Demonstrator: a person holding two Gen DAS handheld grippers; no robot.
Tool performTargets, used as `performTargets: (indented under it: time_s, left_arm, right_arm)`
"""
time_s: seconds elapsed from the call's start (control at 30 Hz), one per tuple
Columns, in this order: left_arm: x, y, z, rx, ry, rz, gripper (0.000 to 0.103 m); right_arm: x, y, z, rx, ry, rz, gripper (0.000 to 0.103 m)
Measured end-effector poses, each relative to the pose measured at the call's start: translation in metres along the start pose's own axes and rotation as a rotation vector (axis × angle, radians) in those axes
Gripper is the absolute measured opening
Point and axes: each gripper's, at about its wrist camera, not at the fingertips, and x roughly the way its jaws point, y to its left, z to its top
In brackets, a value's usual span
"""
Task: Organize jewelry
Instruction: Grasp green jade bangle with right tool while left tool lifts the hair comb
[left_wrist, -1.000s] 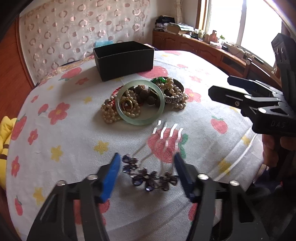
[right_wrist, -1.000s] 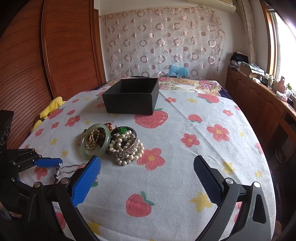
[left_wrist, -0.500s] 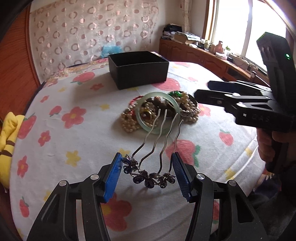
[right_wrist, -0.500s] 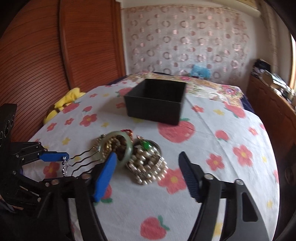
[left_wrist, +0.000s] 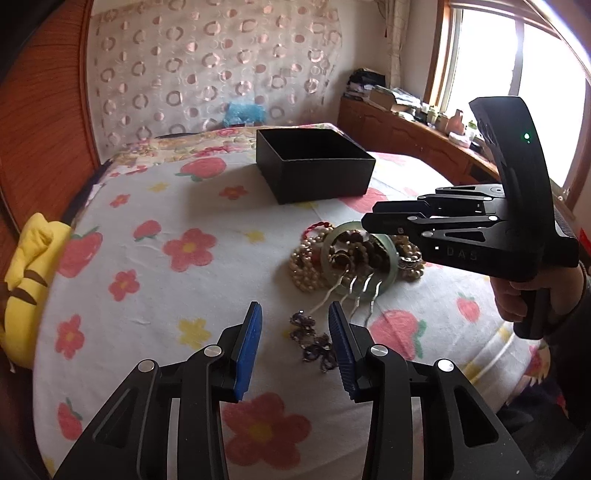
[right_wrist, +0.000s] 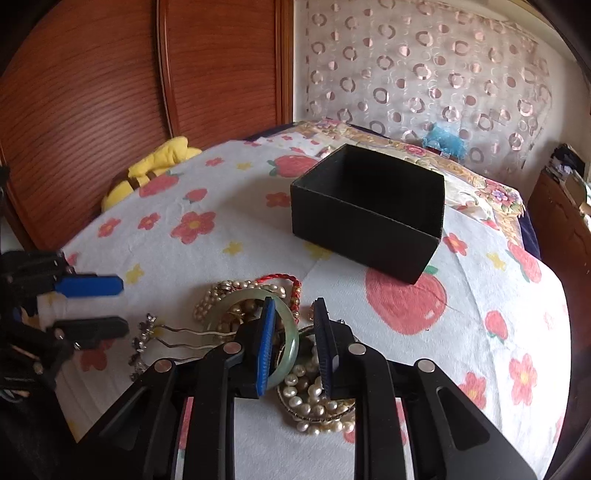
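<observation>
A jewelled hair comb (left_wrist: 314, 339) with wavy silver prongs lies on the flowered cloth between my left gripper's (left_wrist: 293, 343) open fingers, leaning toward the right pad; whether it touches is unclear. It also shows in the right wrist view (right_wrist: 155, 339). A jewelry pile holds a green jade bangle (right_wrist: 288, 332), pearl strands (right_wrist: 314, 398) and a red cord (right_wrist: 284, 280). My right gripper (right_wrist: 293, 347) hovers low over the pile, jaws narrowly apart around the bangle's rim area. An open black box (right_wrist: 369, 218) stands beyond, seen also in the left wrist view (left_wrist: 314, 170).
A yellow plush toy (left_wrist: 26, 280) lies at the bed's left edge by the wooden headboard (right_wrist: 110, 92). A wooden dresser (left_wrist: 424, 144) with clutter runs under the window at right. A patterned curtain (right_wrist: 424, 74) hangs behind the box.
The left gripper lowered the comb onto the cloth and its fingers narrowed. The right gripper moved over the jewelry pile and closed its jaws to a narrow gap.
</observation>
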Motion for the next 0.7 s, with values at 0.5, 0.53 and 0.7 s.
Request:
performTargets:
  time_s: [0.5,0.53,0.7]
  left_arm:
    - [0.036,-0.023,-0.012,0.128,0.112,-0.017,0.068]
    - [0.039,-0.025,-0.011,0.140,0.111,-0.009,0.068]
    - [0.038,-0.017,-0.008,0.123,0.098,-0.017,0.055]
  right_arm:
    - [0.015,-0.003,0.004,-0.066,0.045,0.046,0.014]
    - [0.014,-0.003,0.003,-0.065,0.042,0.046,0.012]
    - [0.004,-0.009,0.000,-0.045,0.006,0.032,0.010]
